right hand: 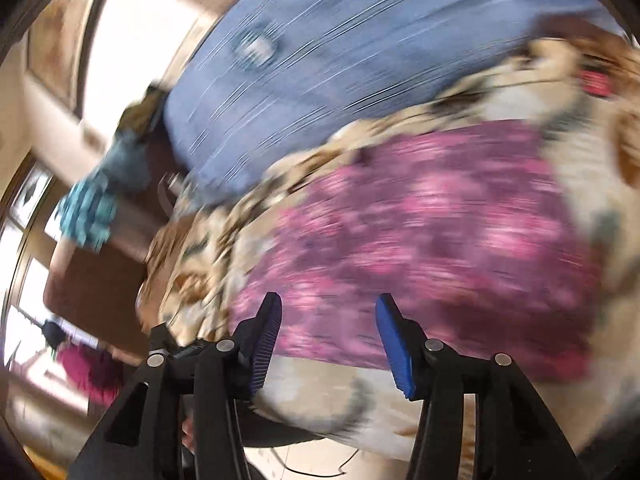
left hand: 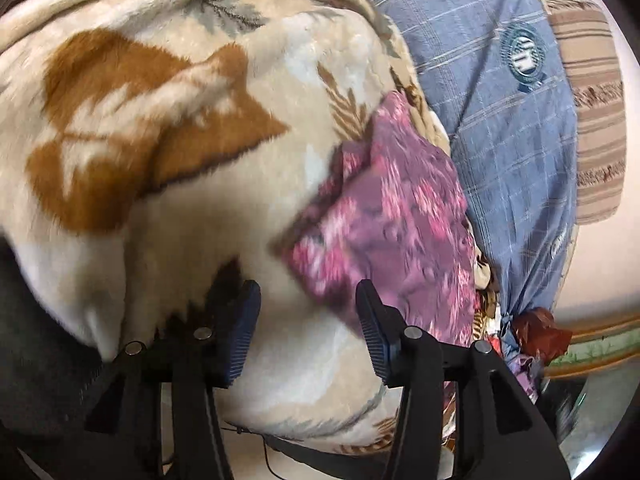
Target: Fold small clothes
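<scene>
**— Where is the garment, and what are your fingers doing?**

— The purple floral garment (left hand: 384, 216) lies folded on the cream plush blanket (left hand: 180, 184), beside the blue checked sheet (left hand: 512, 128). My left gripper (left hand: 308, 336) stands with its jaws apart and nothing between them, the garment's near edge just ahead of one finger. My right gripper (right hand: 328, 340) is spread too, empty, hanging over the garment's near edge.

**— What could go wrong from here?**

— I judge the fold is loose; the fabric looks light and rumpled, so a finger brushing its edge could drag it open. The blanket is soft and humped, so the garment may slide or slump. The right view is badly blurred, so I could misjudge where the edge lies and pinch blanket pile along with cloth.
</scene>
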### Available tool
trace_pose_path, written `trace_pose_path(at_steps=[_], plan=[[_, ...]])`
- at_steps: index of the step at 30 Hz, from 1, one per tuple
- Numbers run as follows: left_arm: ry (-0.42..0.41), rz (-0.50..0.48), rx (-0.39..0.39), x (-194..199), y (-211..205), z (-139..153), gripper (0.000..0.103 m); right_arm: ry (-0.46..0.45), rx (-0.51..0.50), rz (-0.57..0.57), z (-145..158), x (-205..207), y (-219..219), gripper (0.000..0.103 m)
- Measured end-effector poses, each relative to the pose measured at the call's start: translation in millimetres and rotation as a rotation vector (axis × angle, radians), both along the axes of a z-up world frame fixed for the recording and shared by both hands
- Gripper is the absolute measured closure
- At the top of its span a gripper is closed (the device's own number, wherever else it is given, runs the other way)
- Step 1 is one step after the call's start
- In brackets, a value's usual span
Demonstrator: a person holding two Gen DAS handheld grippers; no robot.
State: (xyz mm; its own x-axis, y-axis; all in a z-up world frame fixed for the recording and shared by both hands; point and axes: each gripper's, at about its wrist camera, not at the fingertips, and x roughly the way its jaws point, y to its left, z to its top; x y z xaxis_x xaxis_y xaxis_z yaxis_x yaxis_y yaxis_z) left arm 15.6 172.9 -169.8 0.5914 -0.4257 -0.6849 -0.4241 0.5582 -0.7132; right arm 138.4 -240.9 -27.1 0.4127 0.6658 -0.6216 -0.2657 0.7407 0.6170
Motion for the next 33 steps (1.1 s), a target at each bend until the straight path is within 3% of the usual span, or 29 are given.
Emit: trace_pose_path(at_steps=[7,9,13,15,18,21,25,28,30,33], plan=[[-0.042,0.022,-0.060,9.7,-4.1,-0.4,0.053,0.064,0.002,0.139,-30.3,30.2,101.3,0.047],[-0.016,0.057,-0.111,15.7,-5.1,-9.1,0.053,0.093,-0.011,0.182,-43.2,39.0,134.0,0.047],[-0.040,0.131,-0.235,24.4,-13.5,-17.8,0.053,0.157,-0.048,0.272,-54.5,53.4,174.1,0.047],[-0.067,0.117,-0.275,30.3,-17.4,-24.1,0.054,0.168,-0.071,0.302,-57.6,60.1,186.9,0.047],[-0.046,0.125,-0.257,30.3,-10.4,-28.4,0.086,0.228,-0.084,0.319,-71.3,71.1,190.6,0.047],[-0.057,0.134,-0.281,33.9,-8.8,-30.9,0.087,0.282,-0.051,0.352,-73.0,81.1,192.0,0.047],[-0.064,0.132,-0.178,36.6,-22.0,-16.7,0.087,0.334,-0.146,0.416,-70.1,97.0,209.9,0.047],[-0.137,0.080,0.016,34.5,-37.5,12.9,0.094,0.404,-0.268,0.458,-75.5,115.0,238.9,0.047],[-0.191,0.013,0.176,34.0,-57.6,36.2,0.094,0.412,-0.277,0.531,-70.0,119.1,257.0,0.047],[-0.221,-0.030,0.308,30.8,-75.8,49.7,0.094,0.401,-0.293,0.658,-60.2,119.9,276.2,0.047]])
